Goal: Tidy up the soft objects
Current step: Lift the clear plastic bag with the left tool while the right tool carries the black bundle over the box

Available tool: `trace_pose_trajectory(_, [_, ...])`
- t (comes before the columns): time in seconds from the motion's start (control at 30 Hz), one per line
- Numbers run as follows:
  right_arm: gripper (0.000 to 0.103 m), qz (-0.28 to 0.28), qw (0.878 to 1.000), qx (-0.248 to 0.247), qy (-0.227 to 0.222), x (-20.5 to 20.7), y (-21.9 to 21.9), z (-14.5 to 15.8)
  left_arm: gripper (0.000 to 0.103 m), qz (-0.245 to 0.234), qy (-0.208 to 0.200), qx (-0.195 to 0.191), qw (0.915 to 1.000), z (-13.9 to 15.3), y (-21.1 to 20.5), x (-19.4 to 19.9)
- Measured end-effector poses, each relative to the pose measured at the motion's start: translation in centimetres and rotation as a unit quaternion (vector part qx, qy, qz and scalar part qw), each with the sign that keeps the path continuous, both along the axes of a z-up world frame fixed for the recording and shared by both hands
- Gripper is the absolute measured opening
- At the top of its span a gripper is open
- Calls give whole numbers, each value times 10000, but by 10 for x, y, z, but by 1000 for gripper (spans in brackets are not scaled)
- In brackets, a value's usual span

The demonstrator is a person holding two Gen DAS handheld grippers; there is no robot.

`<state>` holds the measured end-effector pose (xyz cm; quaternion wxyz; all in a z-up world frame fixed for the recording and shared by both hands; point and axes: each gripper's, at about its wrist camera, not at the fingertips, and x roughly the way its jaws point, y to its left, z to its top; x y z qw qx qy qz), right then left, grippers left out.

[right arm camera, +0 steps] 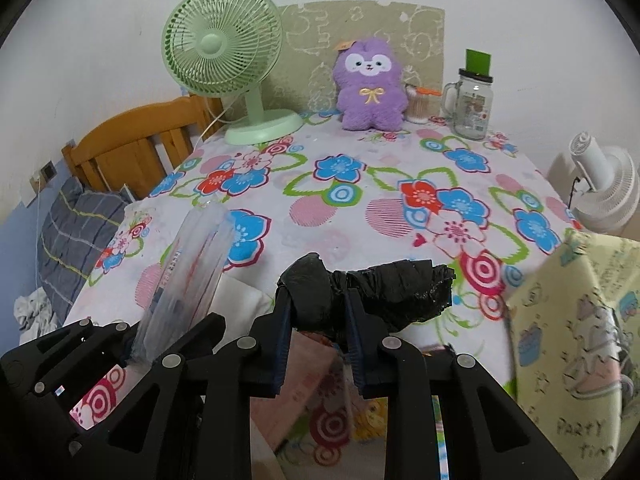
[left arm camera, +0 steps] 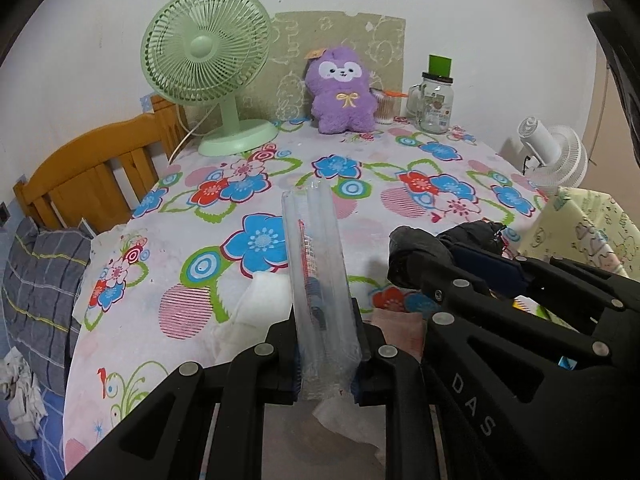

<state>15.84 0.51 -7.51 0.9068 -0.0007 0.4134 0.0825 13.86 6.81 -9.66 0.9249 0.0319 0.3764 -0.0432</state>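
My left gripper (left arm camera: 326, 344) is shut on a clear plastic packet (left arm camera: 316, 264) with red and blue print inside, held upright above the floral tablecloth (left arm camera: 360, 184). The packet also shows in the right wrist view (right arm camera: 188, 272). My right gripper (right arm camera: 318, 320) is shut on a roll of black plastic bags (right arm camera: 372, 292), held just above the table; it also shows in the left wrist view (left arm camera: 424, 256). A purple plush toy (right arm camera: 370, 84) sits upright at the back of the table. White cloth (left arm camera: 260, 300) lies on the table under my left gripper.
A green desk fan (right arm camera: 228, 60) stands back left. A glass jar (right arm camera: 474, 104) and a cup of cotton swabs (right arm camera: 418, 106) stand back right. A yellow printed box (right arm camera: 576, 332) is at the right, a white fan (right arm camera: 604, 184) behind it. A wooden bed frame (right arm camera: 132, 148) lies left.
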Motion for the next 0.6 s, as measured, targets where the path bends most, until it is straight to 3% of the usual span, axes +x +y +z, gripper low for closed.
trace_pose_trajectory(0.6, [28,-26,9988,143,-463,-52,-31,56,16,-6,-354,-52,9994,45,-28,-45])
